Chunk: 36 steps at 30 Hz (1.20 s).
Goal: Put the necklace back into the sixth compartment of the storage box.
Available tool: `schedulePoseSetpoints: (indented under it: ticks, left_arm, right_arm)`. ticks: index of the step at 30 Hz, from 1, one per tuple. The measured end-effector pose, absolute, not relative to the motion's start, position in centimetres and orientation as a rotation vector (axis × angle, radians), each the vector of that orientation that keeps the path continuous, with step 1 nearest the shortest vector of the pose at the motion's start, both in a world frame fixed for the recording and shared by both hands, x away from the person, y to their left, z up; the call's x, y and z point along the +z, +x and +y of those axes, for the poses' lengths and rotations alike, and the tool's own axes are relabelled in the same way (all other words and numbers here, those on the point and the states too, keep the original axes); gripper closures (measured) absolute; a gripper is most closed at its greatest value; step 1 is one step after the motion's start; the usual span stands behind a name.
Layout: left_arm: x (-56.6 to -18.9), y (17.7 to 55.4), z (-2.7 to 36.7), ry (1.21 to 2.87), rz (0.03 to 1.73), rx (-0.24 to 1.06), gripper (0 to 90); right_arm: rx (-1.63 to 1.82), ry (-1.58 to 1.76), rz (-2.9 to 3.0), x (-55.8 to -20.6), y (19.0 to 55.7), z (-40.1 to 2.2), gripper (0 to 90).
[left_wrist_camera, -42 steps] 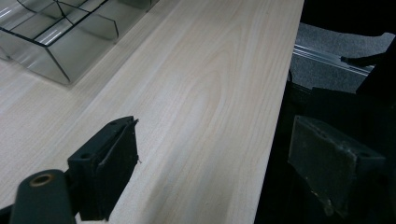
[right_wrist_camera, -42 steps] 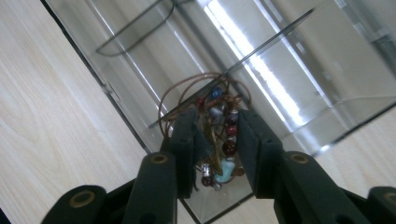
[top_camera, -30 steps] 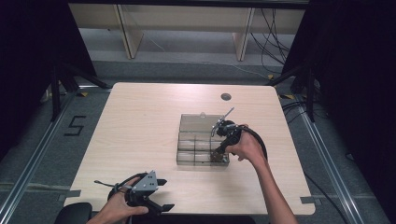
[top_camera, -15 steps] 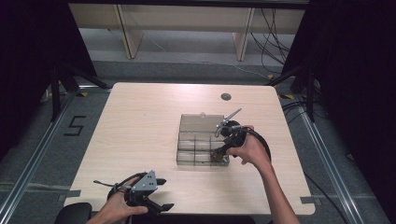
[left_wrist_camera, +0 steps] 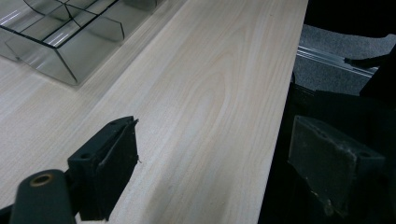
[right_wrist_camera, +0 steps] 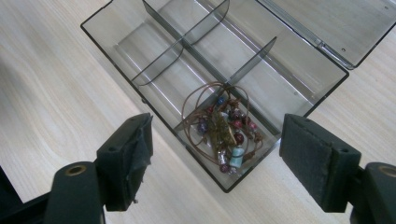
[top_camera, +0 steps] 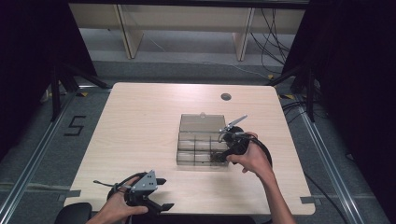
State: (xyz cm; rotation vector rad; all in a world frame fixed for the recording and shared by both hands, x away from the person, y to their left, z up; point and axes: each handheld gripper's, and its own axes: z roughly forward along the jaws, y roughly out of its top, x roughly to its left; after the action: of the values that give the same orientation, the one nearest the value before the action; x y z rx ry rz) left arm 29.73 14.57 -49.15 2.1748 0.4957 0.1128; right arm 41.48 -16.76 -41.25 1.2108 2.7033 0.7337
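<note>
Bracelet (right_wrist_camera: 223, 130) of beads on a brown cord lies in a corner compartment of the box, the one nearest the bench's near right. Going down in size: the bench (top_camera: 140, 130) carries a clear divided box (top_camera: 201, 142) right of its centre, lid (top_camera: 201, 122) laid open toward the far edge. My right gripper (right_wrist_camera: 215, 156) hovers just above that compartment, jaws spread wide with nothing between them. My left gripper (left_wrist_camera: 210, 168) rests at the near edge, jaws also apart and empty. I judge I'm either placing or fetching; lifting it next would call for lowering and pinching the cord.
</note>
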Motion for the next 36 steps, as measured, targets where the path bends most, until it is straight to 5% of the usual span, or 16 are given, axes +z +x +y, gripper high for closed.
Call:
schedulePoseSetpoints:
  ticks: [36]
  left_arm:
    - [-49.1,29.6,14.6,2.163,0.511,0.112,15.1]
  right_arm:
    - [0.901,1.188,2.613,-42.4,39.0,-17.9,18.0]
